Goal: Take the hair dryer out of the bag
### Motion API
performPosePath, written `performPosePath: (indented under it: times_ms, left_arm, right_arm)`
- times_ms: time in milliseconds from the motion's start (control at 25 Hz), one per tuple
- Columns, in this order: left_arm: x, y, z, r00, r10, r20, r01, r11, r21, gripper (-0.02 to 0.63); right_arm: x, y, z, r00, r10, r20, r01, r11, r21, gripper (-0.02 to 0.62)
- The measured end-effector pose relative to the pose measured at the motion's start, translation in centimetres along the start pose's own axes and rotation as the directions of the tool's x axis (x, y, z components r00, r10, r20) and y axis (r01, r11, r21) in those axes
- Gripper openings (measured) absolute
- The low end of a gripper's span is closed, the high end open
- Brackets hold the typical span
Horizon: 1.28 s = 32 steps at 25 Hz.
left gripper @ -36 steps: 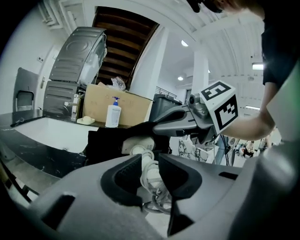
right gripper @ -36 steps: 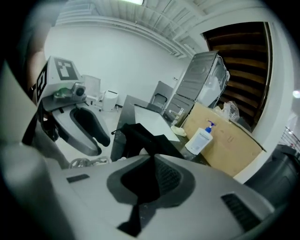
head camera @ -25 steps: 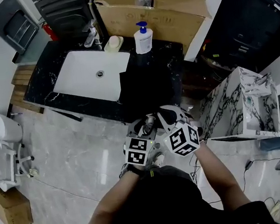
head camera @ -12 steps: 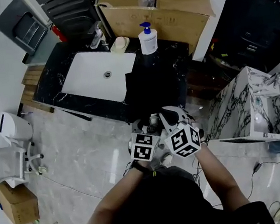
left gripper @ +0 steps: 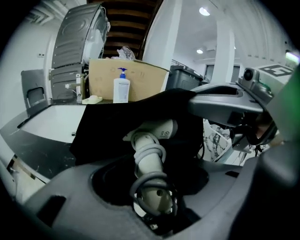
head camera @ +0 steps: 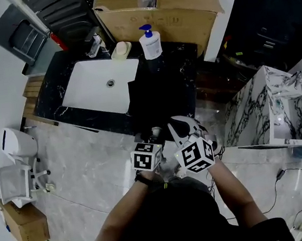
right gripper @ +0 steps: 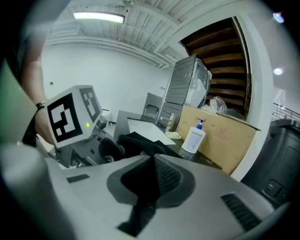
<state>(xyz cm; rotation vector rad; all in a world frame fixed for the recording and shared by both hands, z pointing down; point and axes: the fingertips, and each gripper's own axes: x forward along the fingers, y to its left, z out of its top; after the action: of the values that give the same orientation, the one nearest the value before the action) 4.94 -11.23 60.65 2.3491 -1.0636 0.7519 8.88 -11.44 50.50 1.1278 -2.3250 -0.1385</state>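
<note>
The hair dryer (left gripper: pixel 149 157) is only partly drawn from the bag (head camera: pixel 159 95) on the bench (head camera: pixel 53 92). The bag is pinched by the right hand-held gripper (right gripper: pixel 152 180). The dryer's handle is straddled, seemingly ungripped, by the left hand-held gripper (left gripper: pixel 151 190), whose jaws have just been opening.

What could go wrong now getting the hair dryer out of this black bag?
1. The jaws of the left gripper have just been opening and stand apart around the hair dryer handle; it could slide back into the bag or drop off the counter edge.
2. The coiled cord may make a grip slip.
3. The right gripper, shut on bag fabric, could drag it off.
</note>
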Motion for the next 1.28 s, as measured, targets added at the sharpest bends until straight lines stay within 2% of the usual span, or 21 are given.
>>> performPosePath:
  times_ms: [120, 200, 360, 480, 640, 760, 880, 1040, 1280]
  left_arm:
    - [0.6, 0.2, 0.0, 0.998, 0.011, -0.057, -0.006, 0.995, 0.096, 0.251]
    - [1.6, -0.2, -0.4, 0.995, 0.008, -0.1, 0.009, 0.986, 0.167, 0.288]
    - [2.5, -0.7, -0.4, 0.99, -0.059, -0.129, 0.079, 0.985, 0.156, 0.295]
    - [3.0, -1.2, 0.0, 0.989, -0.101, -0.104, 0.118, 0.978, 0.174, 0.29]
    - [3.3, -1.1, 0.4, 0.993, -0.095, -0.063, 0.105, 0.978, 0.179, 0.275]
    - [3.1, -0.3, 0.6, 0.992, -0.105, -0.065, 0.112, 0.987, 0.117, 0.238]
    - [2.6, 1.2, 1.0, 0.993, -0.112, -0.032, 0.112, 0.994, 0.006, 0.235]
    - [1.5, 2.4, 1.8, 0.989, -0.142, 0.049, 0.148, 0.976, -0.158, 0.233]
    - [0.8, 2.1, 2.5, 0.976, -0.195, 0.098, 0.211, 0.956, -0.202, 0.233]
  right_arm:
    - [-0.3, -0.1, -0.1, 1.0, 0.004, 0.004, -0.004, 1.0, 0.008, 0.029]
    - [-0.4, 0.2, -0.1, 1.0, 0.013, 0.009, -0.013, 1.0, 0.021, 0.029]
    - [-0.4, 1.1, -0.1, 0.999, 0.038, 0.015, -0.039, 0.999, 0.036, 0.029]
    - [-0.3, 1.5, -0.4, 0.999, 0.051, 0.01, -0.052, 0.998, 0.042, 0.028]
    - [-0.2, 1.4, -0.8, 0.999, 0.053, 0.0, -0.053, 0.997, 0.054, 0.029]
    - [-0.1, 1.6, -0.6, 0.999, 0.048, -0.007, -0.048, 0.998, 0.039, 0.029]
    - [0.0, 1.7, -0.5, 0.999, 0.037, -0.013, -0.037, 0.999, 0.026, 0.029]
    - [0.0, 1.3, -0.5, 1.0, 0.013, -0.018, -0.013, 1.0, 0.027, 0.029]
    - [0.5, -0.3, -0.1, 0.999, -0.039, -0.017, 0.039, 0.999, 0.029, 0.029]
